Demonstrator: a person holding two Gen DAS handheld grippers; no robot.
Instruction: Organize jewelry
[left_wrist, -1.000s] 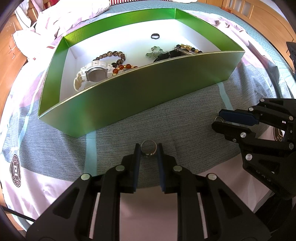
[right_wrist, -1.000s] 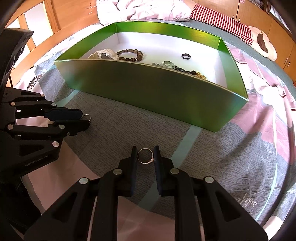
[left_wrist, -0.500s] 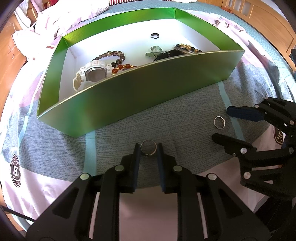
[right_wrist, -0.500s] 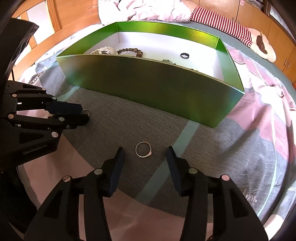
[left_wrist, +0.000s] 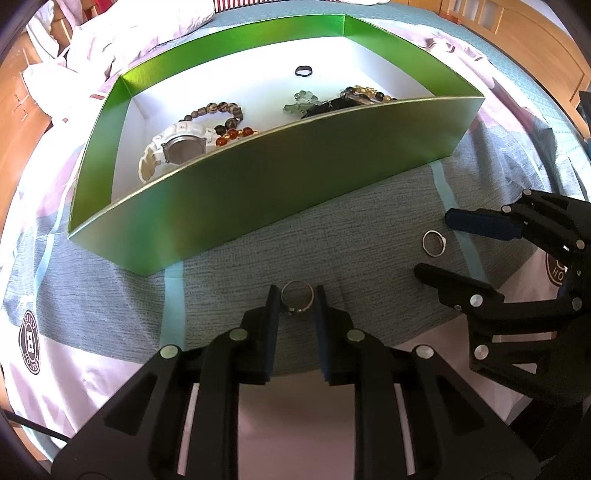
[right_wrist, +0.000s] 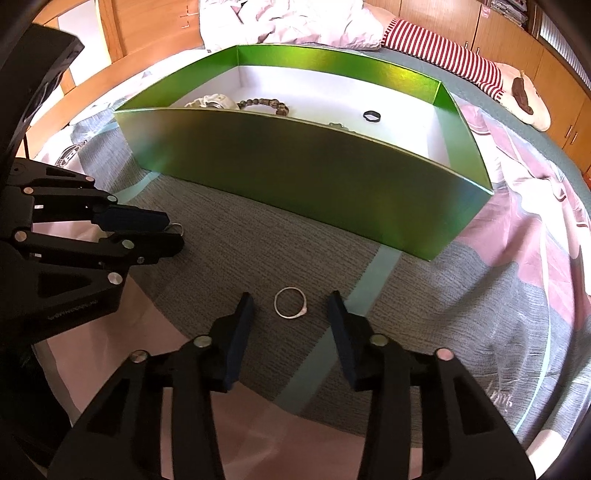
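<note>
1. Left gripper (left_wrist: 296, 299) is pinching a ring (left_wrist: 297, 297) just in front of the green box (left_wrist: 280, 184), near its front wall.
2. Right gripper (right_wrist: 291, 314) is spread wide around a second ring (right_wrist: 290, 307) lying flat on the bed (right_wrist: 236, 240), well short of the box's front edge.

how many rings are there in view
3. One ring is clamped in the left gripper, a silver ring lies on the bedspread between the right gripper's open fingers, and a black ring sits in the green box. Others may be hidden.
</note>
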